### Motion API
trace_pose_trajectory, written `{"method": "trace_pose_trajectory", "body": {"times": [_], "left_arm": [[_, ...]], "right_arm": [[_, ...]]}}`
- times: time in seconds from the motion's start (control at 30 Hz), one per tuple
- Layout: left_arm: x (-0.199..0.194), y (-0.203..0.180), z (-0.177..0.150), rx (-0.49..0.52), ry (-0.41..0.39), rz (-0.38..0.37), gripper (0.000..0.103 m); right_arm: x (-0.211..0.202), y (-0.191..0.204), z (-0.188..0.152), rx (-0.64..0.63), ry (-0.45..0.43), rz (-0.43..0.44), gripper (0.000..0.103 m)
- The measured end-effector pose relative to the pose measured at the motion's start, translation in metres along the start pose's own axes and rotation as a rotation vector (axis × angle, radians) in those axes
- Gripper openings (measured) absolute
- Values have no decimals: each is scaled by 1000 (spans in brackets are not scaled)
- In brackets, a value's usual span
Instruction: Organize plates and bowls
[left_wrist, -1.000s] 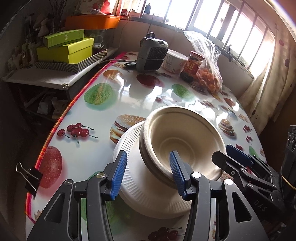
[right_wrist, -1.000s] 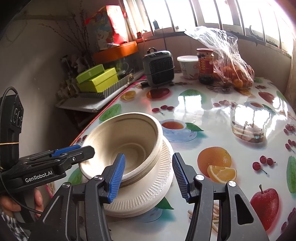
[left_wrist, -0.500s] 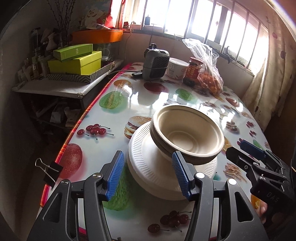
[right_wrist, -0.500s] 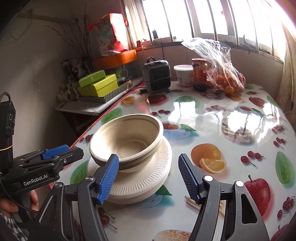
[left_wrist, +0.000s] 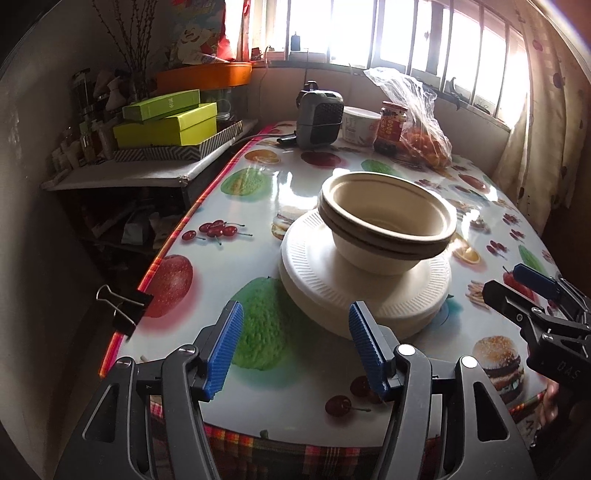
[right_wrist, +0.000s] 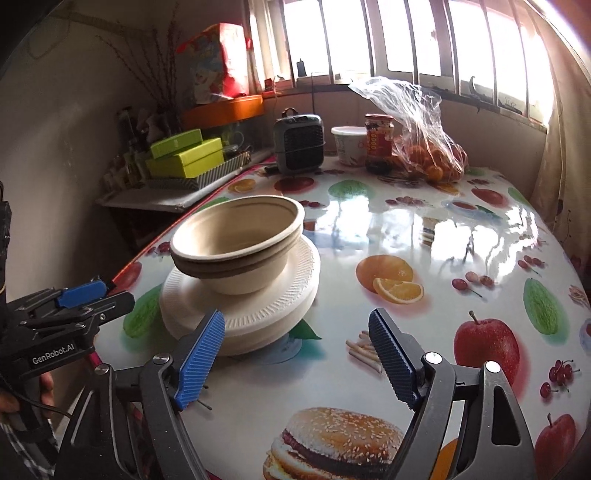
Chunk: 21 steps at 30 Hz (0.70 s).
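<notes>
Beige paper bowls (left_wrist: 386, 218) sit nested, on a stack of white paper plates (left_wrist: 332, 295) on the fruit-print table (left_wrist: 258, 192). My left gripper (left_wrist: 295, 349) is open and empty, held back from the stack near the table's front edge. In the right wrist view the bowls (right_wrist: 236, 240) and plates (right_wrist: 266, 310) lie left of centre. My right gripper (right_wrist: 295, 360) is open and empty, in front of and to the right of the stack. Each gripper shows at the edge of the other's view.
At the far end stand a small grey heater (left_wrist: 319, 114), a white tub (left_wrist: 360, 123), a red-labelled jar (left_wrist: 391, 127) and a plastic bag of oranges (left_wrist: 421, 140). Green boxes (left_wrist: 166, 122) sit on a side shelf to the left. A binder clip (left_wrist: 123, 306) grips the table's left edge.
Both grippers have drawn back and up from the stack, which now looks smaller and farther. The right gripper's jaws have widened. The bowls and plates have stayed in place.
</notes>
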<state>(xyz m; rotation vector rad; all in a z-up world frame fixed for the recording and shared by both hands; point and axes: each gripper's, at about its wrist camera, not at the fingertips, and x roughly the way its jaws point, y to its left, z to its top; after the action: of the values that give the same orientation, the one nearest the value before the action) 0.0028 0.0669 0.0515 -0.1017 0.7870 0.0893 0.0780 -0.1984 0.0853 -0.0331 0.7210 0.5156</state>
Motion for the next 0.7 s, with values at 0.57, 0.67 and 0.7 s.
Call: {"method": "trace_pose_trajectory", "body": {"times": [0.57,0.67,0.7], "left_arm": [[20,3,-40,-2,83,11,61],[23,2,-41,-2,96,16,61],[24,2,-41,-2,99,15,61]], "right_arm": [[19,-2,-43,-26,129,-85,85],[22,-3,-45,-20,141,-98,86],[23,-4,-46,-18,145,-104,86]]}}
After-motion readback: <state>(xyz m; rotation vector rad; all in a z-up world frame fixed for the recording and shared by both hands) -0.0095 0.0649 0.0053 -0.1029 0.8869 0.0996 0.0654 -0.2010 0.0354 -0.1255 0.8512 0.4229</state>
